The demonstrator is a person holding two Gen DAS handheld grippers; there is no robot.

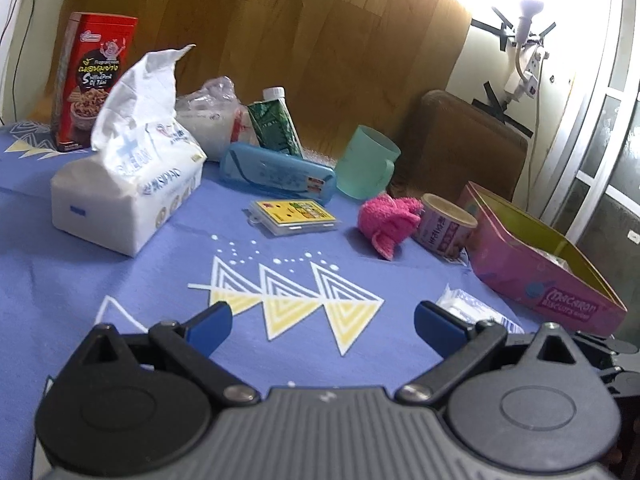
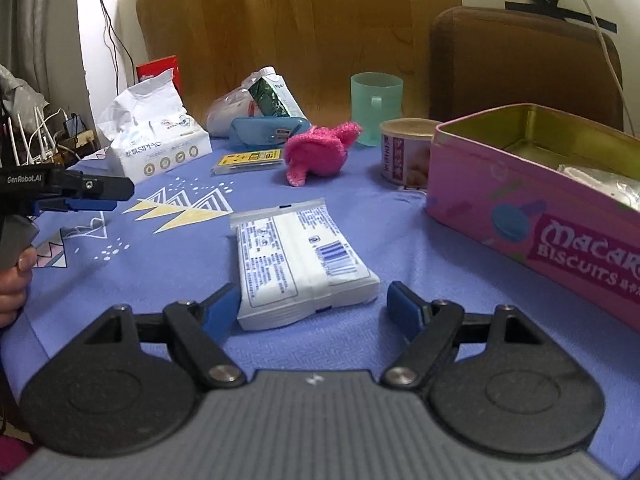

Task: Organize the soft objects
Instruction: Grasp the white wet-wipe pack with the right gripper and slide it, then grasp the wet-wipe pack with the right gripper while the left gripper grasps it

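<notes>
A flat white tissue pack (image 2: 298, 256) lies on the purple tablecloth, its near end between the open fingers of my right gripper (image 2: 316, 308); it also shows in the left wrist view (image 1: 474, 308). A pink towel (image 2: 320, 152) (image 1: 390, 222) lies mid-table. A large tissue pack (image 1: 128, 184) (image 2: 158, 140) stands at the left. An open pink biscuit tin (image 2: 532, 216) (image 1: 540, 260) stands at the right with a white packet inside. My left gripper (image 1: 324, 322) is open and empty above the cloth; it shows side-on in the right wrist view (image 2: 80, 196).
A green cup (image 1: 366, 162), a small can (image 1: 446, 226), a blue case (image 1: 276, 172), a yellow card box (image 1: 294, 216), a green carton (image 1: 276, 120), a plastic bag (image 1: 208, 120) and a red box (image 1: 94, 80) stand around. A brown chair (image 2: 520, 68) is behind the table.
</notes>
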